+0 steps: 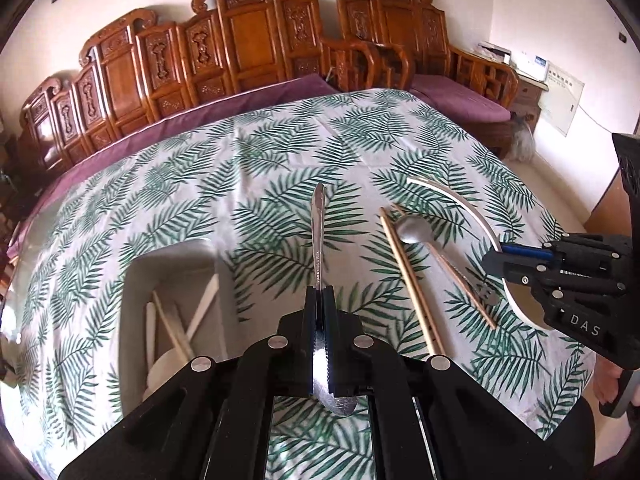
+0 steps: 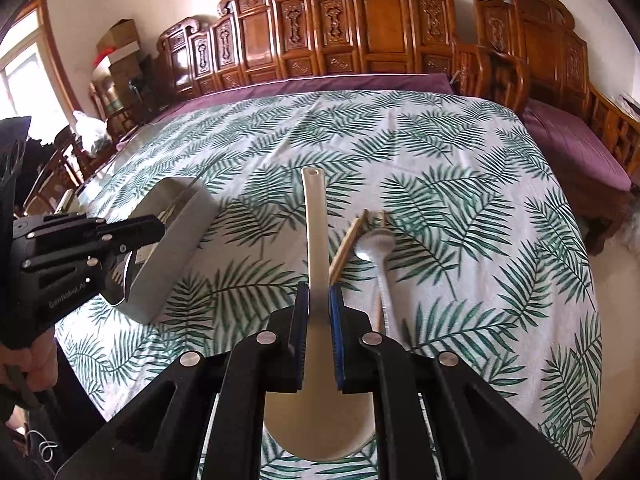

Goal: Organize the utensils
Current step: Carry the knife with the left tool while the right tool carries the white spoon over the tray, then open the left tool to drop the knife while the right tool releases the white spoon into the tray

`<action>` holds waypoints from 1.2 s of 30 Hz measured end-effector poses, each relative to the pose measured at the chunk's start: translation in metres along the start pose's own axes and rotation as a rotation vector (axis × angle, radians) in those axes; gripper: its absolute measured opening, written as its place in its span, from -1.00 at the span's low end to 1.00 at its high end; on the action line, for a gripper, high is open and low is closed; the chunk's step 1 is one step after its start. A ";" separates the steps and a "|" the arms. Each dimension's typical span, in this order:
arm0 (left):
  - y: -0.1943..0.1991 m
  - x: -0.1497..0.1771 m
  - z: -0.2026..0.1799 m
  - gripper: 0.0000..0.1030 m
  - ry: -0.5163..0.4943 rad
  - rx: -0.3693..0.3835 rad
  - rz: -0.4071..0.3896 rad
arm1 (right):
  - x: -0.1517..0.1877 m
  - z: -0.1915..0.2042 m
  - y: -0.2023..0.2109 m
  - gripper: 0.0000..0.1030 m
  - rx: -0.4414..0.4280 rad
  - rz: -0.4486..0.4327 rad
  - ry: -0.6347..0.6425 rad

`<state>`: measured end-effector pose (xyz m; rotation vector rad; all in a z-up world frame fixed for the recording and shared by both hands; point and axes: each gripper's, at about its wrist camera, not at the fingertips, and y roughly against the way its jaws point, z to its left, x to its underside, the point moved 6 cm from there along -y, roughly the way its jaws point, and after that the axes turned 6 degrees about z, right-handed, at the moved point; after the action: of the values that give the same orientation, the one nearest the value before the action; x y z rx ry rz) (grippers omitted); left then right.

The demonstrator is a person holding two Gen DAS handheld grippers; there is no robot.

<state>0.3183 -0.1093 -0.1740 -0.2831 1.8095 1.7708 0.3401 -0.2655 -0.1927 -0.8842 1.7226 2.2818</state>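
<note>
My left gripper (image 1: 320,294) is shut on a metal spoon (image 1: 319,232), handle pointing away, bowl near the camera, held above the leaf-print tablecloth. My right gripper (image 2: 319,292) is shut on a white ladle-like spoon (image 2: 316,232), handle forward, broad bowl below the jaws; it also shows in the left wrist view (image 1: 460,204). On the cloth lie two wooden chopsticks (image 1: 412,280) and a second metal spoon (image 1: 414,230). A grey utensil tray (image 1: 168,280) holding white spoons and chopsticks sits to the left of my left gripper.
The table under the green leaf cloth (image 2: 460,208) drops off at its right edge. A carved wooden bench with purple cushions (image 2: 360,40) runs behind the table. The left gripper (image 2: 120,236) hovers by the tray (image 2: 172,240) in the right wrist view.
</note>
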 end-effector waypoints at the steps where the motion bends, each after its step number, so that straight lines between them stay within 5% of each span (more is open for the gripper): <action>1: 0.001 0.001 0.003 -0.95 0.002 -0.002 -0.001 | 0.000 0.003 0.000 -0.77 -0.001 0.002 0.005; 20: 0.004 0.041 0.097 -0.95 0.120 -0.082 0.039 | 0.005 0.060 0.001 -0.77 -0.051 0.015 0.098; 36: -0.008 0.056 0.130 -0.94 0.145 -0.087 0.062 | -0.001 0.145 -0.034 -0.76 -0.126 0.048 0.166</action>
<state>0.3114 0.0289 -0.2040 -0.4033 1.8621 1.9190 0.3041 -0.1215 -0.1959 -1.0962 1.6961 2.4333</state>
